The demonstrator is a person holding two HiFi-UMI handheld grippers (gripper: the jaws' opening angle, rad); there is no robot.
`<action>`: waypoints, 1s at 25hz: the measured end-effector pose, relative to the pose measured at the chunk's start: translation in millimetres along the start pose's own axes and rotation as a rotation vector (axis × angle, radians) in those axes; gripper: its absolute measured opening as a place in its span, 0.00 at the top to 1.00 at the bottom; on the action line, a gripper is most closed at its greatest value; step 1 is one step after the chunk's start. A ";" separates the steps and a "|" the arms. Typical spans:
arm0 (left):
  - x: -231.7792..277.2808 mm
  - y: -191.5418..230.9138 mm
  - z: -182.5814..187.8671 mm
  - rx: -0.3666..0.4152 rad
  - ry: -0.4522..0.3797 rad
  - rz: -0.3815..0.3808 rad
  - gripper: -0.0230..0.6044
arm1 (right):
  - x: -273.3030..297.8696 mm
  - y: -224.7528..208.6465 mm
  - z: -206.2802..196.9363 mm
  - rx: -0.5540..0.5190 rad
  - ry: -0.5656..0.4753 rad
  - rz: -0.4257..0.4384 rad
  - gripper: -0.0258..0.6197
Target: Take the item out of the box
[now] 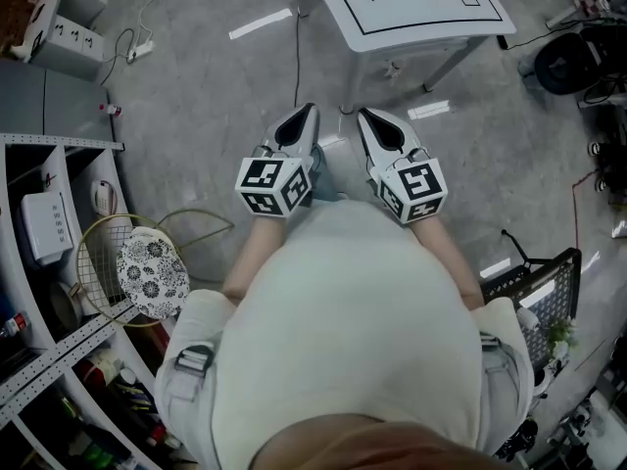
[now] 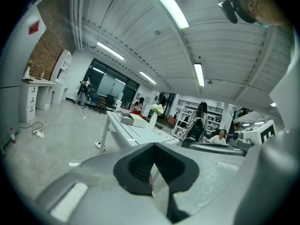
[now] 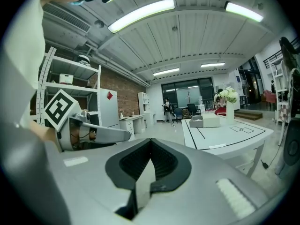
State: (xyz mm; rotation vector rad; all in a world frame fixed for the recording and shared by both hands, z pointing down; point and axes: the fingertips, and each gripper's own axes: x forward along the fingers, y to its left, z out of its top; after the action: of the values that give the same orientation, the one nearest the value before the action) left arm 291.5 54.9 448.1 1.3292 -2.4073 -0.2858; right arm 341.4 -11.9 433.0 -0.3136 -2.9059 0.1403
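Note:
I stand on a grey floor and hold both grippers level in front of my body, pointing at a white table [image 1: 411, 8]. My left gripper [image 1: 304, 117] and right gripper [image 1: 375, 120] are side by side, short of the table's near edge. Both have their jaws together and hold nothing. In the left gripper view the gripper [image 2: 152, 146] faces the table [image 2: 140, 134], which carries an open box [image 2: 131, 120] and a vase of flowers [image 2: 154, 114]. From the right gripper [image 3: 151, 142] the box [image 3: 206, 121] sits on the far part of the table [image 3: 225, 137]. What the box holds is hidden.
Metal shelving [image 1: 49, 223] stands at my left with a racket [image 1: 108, 262] and a patterned round thing [image 1: 152, 272] leaning on it. A black wire basket [image 1: 534, 287] is at my right. Cables and a power strip [image 1: 142, 49] lie on the floor. People [image 2: 201, 121] stand in the distance.

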 end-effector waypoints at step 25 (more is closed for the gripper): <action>132.4 162.9 101.5 -0.015 0.036 0.003 0.96 | 214.1 -68.5 62.2 0.013 0.031 0.002 0.96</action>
State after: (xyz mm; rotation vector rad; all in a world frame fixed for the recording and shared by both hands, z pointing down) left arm 59.8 29.5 442.7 1.3129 -2.3730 -0.2760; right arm 109.6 -35.7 423.8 -0.3136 -2.8729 0.1529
